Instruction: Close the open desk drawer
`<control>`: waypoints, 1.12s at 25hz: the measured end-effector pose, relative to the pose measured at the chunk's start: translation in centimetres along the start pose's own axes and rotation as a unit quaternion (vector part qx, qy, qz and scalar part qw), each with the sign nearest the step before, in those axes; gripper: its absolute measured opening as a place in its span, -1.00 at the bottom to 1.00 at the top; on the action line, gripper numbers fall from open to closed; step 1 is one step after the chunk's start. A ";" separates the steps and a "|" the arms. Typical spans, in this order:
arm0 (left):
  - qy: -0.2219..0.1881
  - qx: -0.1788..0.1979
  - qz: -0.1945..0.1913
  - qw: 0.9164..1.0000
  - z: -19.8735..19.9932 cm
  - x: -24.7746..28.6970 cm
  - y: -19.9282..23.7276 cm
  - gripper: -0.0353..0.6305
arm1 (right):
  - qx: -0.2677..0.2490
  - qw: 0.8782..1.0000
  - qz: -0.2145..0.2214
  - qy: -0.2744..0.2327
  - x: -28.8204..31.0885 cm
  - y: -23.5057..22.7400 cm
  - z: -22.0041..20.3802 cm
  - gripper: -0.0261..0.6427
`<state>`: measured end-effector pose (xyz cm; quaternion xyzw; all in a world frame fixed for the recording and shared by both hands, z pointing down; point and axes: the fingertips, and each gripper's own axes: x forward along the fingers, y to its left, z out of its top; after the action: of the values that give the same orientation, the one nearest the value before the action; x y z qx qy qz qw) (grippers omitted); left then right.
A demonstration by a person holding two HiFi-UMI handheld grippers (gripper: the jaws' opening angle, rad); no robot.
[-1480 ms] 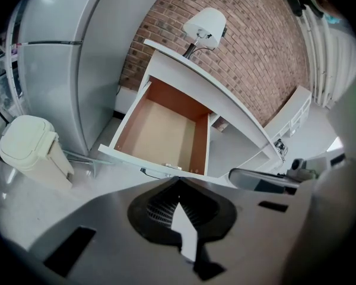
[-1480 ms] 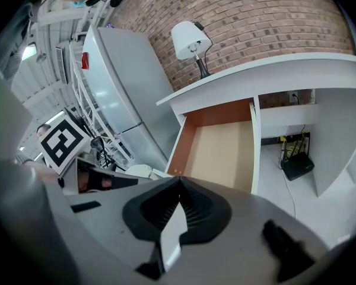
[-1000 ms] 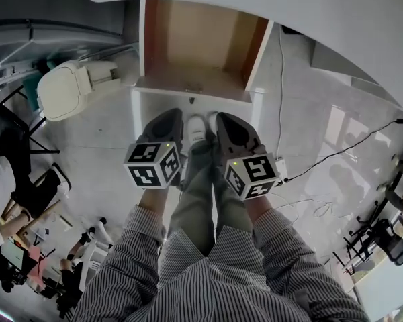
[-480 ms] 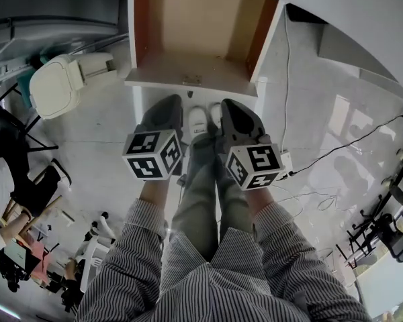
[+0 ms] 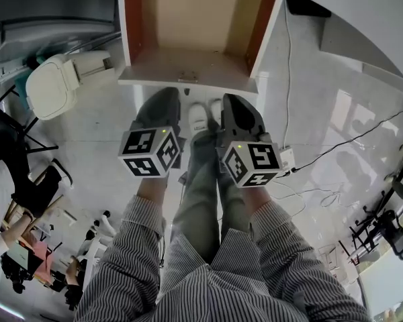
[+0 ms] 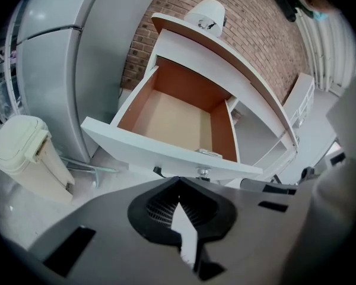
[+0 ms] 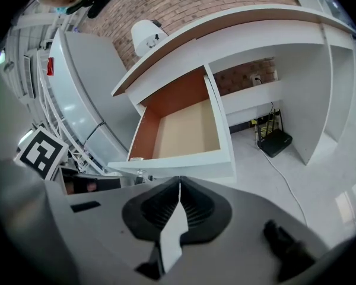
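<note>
white desk drawer [image 5: 188, 76], pulled fully open from the desk [image 5: 363, 12]; bare tan floor, reddish-brown inner walls.

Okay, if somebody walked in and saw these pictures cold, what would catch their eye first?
The pulled-out white desk drawer with a bare brown wooden inside fills the top centre of the head view. Just short of its front panel, the left gripper and right gripper sit side by side, jaws together on nothing. A cream lidded plastic bin stands on the floor to the drawer's left.
</note>
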<state>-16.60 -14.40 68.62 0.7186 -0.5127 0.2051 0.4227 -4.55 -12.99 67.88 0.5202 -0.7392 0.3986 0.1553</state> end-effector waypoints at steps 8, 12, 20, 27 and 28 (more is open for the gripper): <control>-0.024 0.013 0.000 1.000 1.6 0.4 -0.1 -0.86 | 0.037 0.999 -0.018 -0.024 -0.1 -0.8 1.0 -0.87; -0.022 0.028 -0.007 0.999 1.7 0.5 -0.1 -0.86 | 0.040 0.999 -0.016 -0.030 -0.2 -0.9 1.1 -0.87; -0.028 0.019 -0.006 0.999 1.6 0.6 -0.2 -0.86 | 0.042 0.999 -0.018 -0.028 -0.1 -1.0 1.0 -0.87; -0.022 0.021 -0.005 1.000 1.9 0.2 -0.1 -0.86 | 0.065 0.997 -0.025 -0.026 -0.3 -0.6 1.3 -0.87; -0.022 0.021 -0.005 1.000 2.1 0.1 -0.1 -0.86 | 0.065 0.997 -0.026 -0.027 -0.4 -0.6 1.4 -0.87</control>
<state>-16.71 -16.12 67.49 0.7343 -0.5135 0.1982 0.3972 -3.61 -13.86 66.98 0.5587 -0.7020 0.4274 0.1116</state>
